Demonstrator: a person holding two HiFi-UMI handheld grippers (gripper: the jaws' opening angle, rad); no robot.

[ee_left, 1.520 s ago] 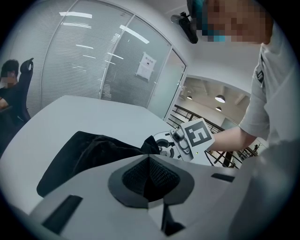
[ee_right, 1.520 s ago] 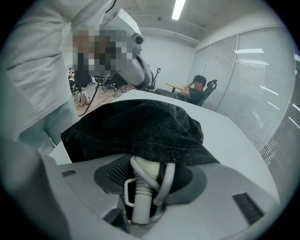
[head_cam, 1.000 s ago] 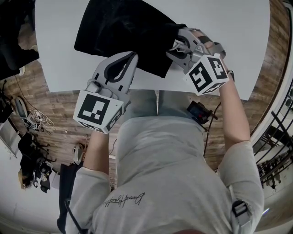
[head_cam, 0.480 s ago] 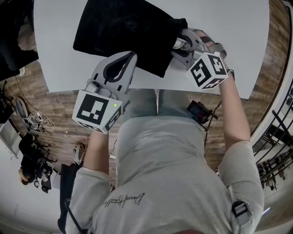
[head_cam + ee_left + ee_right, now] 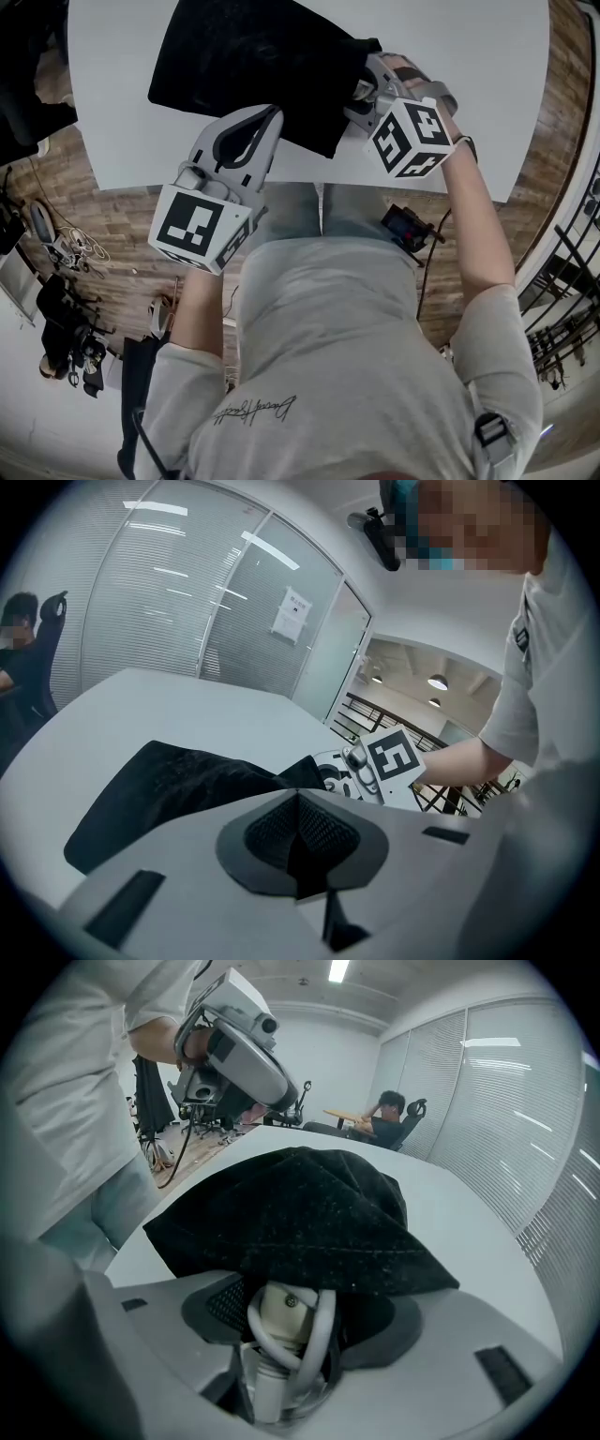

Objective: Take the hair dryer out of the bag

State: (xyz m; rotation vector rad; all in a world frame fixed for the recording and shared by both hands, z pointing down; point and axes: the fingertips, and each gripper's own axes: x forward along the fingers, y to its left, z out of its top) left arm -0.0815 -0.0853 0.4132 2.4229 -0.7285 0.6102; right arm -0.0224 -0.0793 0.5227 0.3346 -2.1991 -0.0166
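One tabletop (image 5: 117,112), white, carries one black cloth bag (image 5: 248,61). The bag lies flat and slanted, running from the middle of the tabletop down to the near edge, with its mouth turned toward the near right corner.

One hair dryer (image 5: 279,1314) shows only in part. A pale round end with a screw in it and a loop of grey cord poke out from under the bag's hem; the rest is hidden inside the cloth.

There are two grippers. The right gripper (image 5: 362,90) is at the bag's mouth, its fingers grasping that pale end together with the cord loop. The bag drapes over the tops of the fingers. The left gripper (image 5: 269,115) reaches in over the near edge, left of the other, with its fingers clenched on the bag's near hem. Dark cloth shows in the seam between the pads (image 5: 314,829).

One person sits in an office chair (image 5: 386,1110) beyond the far edge, head propped on a hand. Glass walls with blinds stand behind the tabletop. On the wood floor (image 5: 112,220) off the near left corner lies a tangle of cables (image 5: 66,248).
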